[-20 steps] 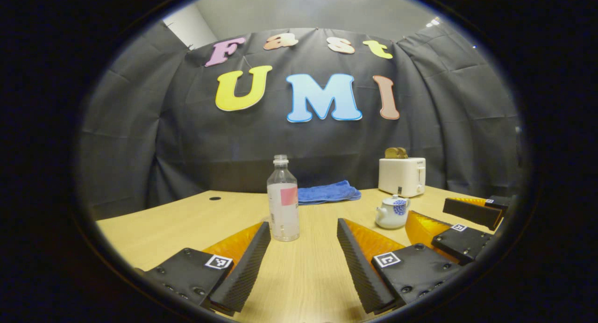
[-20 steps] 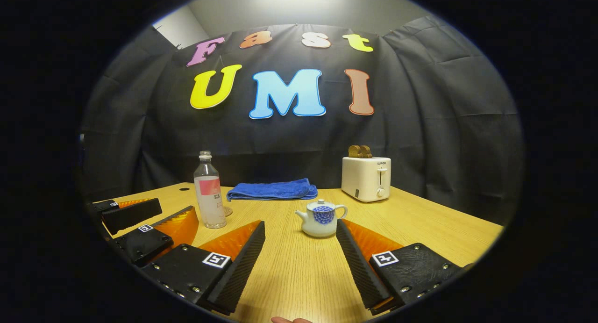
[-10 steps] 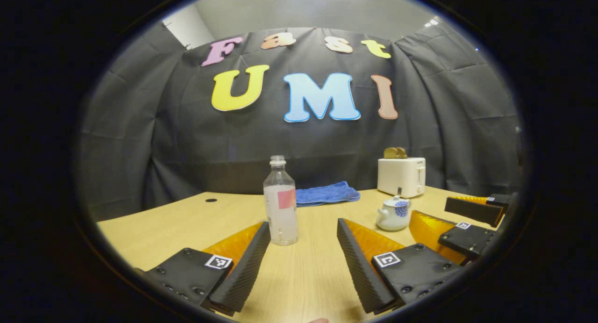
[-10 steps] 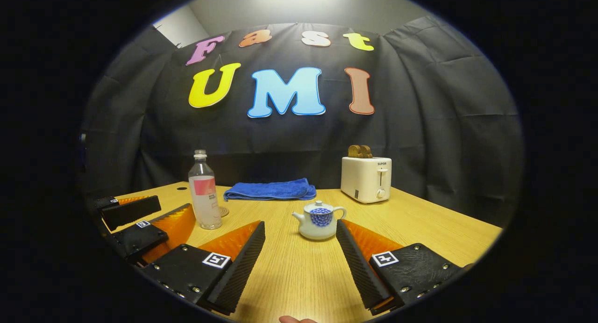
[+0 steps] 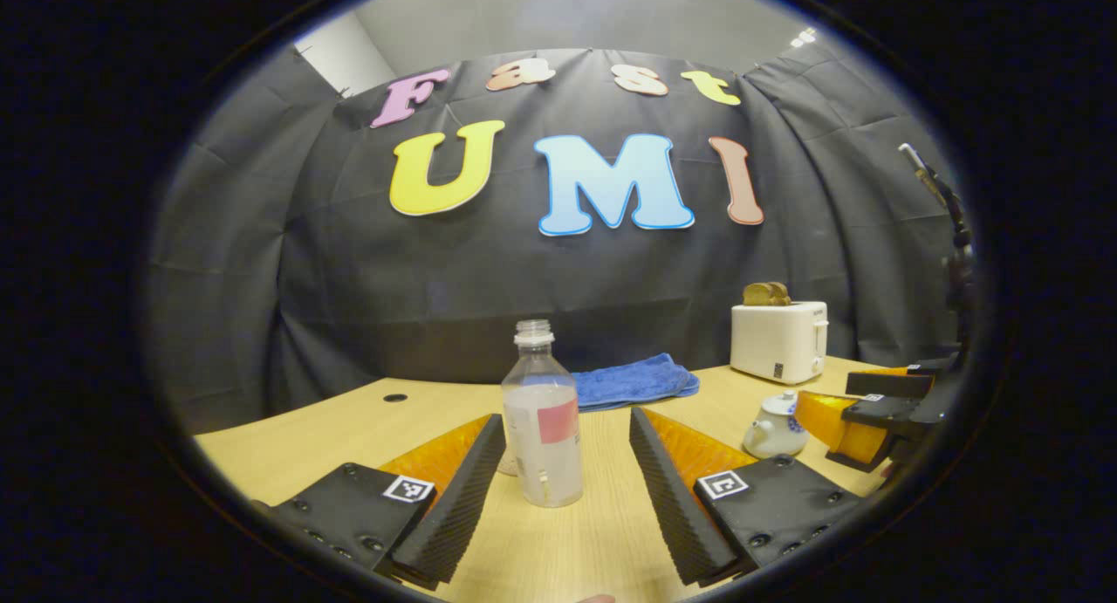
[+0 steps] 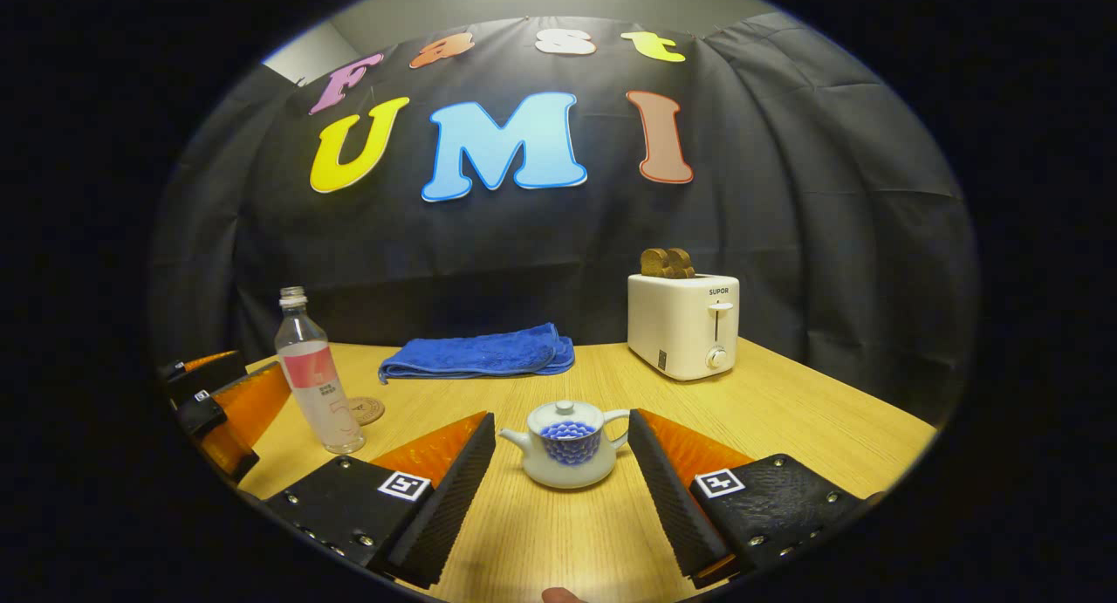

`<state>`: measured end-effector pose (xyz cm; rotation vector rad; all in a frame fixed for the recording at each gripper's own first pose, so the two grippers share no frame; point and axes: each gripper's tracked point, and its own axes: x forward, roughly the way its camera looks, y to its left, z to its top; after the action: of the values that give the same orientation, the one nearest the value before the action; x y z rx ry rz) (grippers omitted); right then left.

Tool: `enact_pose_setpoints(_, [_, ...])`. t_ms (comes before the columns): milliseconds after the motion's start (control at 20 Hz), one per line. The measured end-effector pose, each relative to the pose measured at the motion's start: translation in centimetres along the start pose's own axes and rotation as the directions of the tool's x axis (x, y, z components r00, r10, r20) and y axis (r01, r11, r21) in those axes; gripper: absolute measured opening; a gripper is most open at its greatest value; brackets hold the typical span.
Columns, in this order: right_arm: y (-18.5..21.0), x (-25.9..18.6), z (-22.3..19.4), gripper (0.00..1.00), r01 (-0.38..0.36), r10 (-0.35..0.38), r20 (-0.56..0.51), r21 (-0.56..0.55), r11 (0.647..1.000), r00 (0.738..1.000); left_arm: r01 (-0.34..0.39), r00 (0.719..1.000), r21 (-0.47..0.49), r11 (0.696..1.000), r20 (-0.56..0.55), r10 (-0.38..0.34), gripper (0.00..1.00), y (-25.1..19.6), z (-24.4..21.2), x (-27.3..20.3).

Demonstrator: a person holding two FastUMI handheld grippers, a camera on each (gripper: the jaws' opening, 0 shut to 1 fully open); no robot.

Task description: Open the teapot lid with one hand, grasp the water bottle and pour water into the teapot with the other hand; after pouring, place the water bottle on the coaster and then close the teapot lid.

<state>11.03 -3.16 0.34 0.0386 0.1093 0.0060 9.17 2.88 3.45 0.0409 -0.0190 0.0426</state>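
The left gripper (image 5: 565,489) is held wide open, nothing gripped; the bottle (image 5: 543,420) stands upright on the table (image 5: 332,424) between its fingertips, untouched. The right gripper (image 6: 558,485) is likewise spread wide, with the lidded teapot (image 6: 567,450) between its fingertips, untouched. The coaster (image 6: 366,410) lies just behind the bottle.

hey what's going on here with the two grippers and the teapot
A person holds a gripper in each hand over a wooden table. The left gripper is open around the uncapped water bottle without touching it. The right gripper is open in front of the teapot, whose lid is on. The coaster sits beside the bottle. Nothing is grasped yet.
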Motion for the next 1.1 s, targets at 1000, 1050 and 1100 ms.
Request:
enact_pose_setpoints(1000, [-0.5,6.9,0.4,0.47,0.025,-0.028,-0.034,-0.106,0.994,0.999,0.036,0.999,0.036,0.999,-0.031,-0.035,1.00,-0.6,0.1,3.7])
enact_pose_setpoints(1050, [-0.3,6.8,0.5,0.47,0.018,-0.021,-0.030,-0.114,0.993,0.999,0.038,0.999,0.033,0.999,-0.032,-0.037,1.00,-0.7,0.0,3.6])
enact_pose_setpoints(1100, [-0.1,7.1,0.7,0.47,0.027,-0.032,-0.036,-0.120,0.992,0.999,0.041,0.999,0.029,0.999,-0.032,-0.040,1.00,-0.7,0.0,3.5])
